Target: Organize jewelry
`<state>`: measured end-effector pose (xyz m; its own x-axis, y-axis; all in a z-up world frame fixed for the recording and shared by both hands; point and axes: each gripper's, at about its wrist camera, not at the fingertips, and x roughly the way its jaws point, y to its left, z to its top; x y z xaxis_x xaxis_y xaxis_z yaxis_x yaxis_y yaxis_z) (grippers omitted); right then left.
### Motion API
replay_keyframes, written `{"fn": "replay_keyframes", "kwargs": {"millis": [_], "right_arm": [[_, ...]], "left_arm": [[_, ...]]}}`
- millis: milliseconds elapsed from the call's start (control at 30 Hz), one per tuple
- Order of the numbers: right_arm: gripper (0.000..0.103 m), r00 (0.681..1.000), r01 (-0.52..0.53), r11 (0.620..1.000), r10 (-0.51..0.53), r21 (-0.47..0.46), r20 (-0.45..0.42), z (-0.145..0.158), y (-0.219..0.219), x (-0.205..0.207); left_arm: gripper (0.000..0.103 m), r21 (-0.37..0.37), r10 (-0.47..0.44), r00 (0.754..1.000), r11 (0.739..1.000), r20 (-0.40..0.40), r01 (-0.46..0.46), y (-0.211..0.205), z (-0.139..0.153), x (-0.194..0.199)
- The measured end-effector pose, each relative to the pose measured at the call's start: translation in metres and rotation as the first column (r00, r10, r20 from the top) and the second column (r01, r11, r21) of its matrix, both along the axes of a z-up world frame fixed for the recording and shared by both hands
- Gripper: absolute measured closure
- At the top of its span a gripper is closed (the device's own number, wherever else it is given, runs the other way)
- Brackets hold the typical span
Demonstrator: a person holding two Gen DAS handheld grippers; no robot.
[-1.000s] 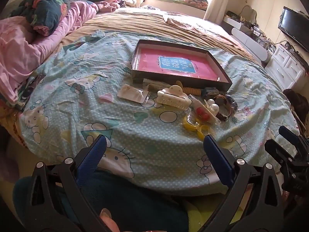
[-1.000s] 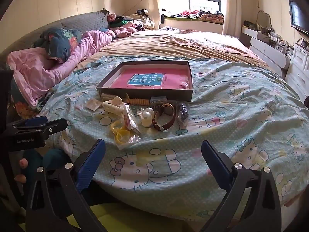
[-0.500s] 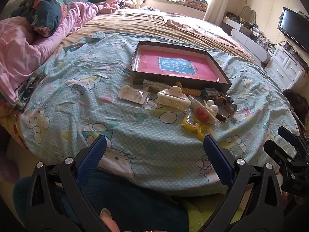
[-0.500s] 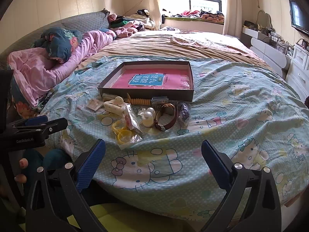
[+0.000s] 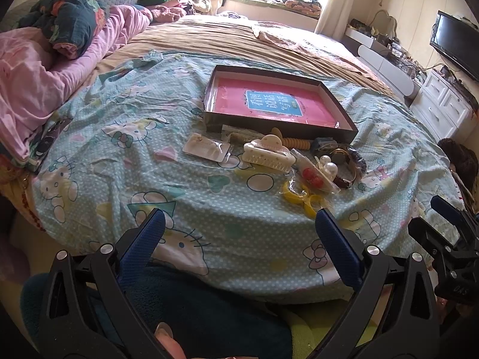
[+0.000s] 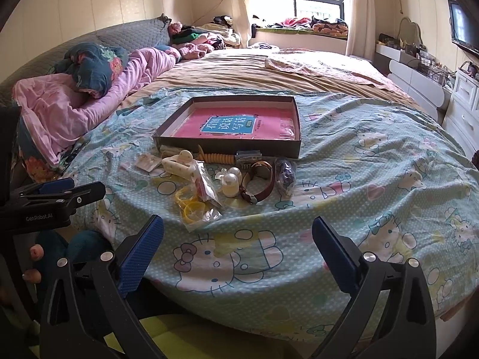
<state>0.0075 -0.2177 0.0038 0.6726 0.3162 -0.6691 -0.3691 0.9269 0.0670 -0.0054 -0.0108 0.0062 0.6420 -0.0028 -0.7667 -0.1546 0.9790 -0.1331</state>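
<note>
Here the jewelry waits in a row on the bed (image 5: 125,161), not yet sorted.
Both the left hand-held gripper (image 5: 239,239) and the right hand-held gripper (image 6: 238,239) hang spread and empty at the near edge; the hair claw (image 5: 268,153), pearls (image 6: 232,179) and watch (image 6: 259,184) lie just before the open box (image 6: 227,146), probably their destination.

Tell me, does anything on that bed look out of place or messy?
Yes. The shallow box holds only a pink booklet, while the jewelry sits outside along its near wall in a jumble: a cream hair claw, a wristwatch lying on its side and yellow bangles in a crumpled bag.
</note>
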Motion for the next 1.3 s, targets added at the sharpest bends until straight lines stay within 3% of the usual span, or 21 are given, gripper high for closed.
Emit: {"fn": "replay_keyframes", "kwargs": {"millis": [833, 1300], "right_arm": [[0.004, 1.0, -0.009, 1.0, 0.009, 0.002, -0.004, -0.001, 0.004, 0.0], [0.004, 0.997, -0.078, 0.997, 0.078, -0.012, 0.01, 0.001, 0.019, 0.021]], "left_arm": [[0.009, -0.003, 0.005, 1.0, 1.0, 0.002, -0.005, 0.001, 0.002, -0.001], [0.009, -0.033, 0.089, 0.996, 0.995, -0.013, -0.089, 0.038, -0.005, 0.007]]}}
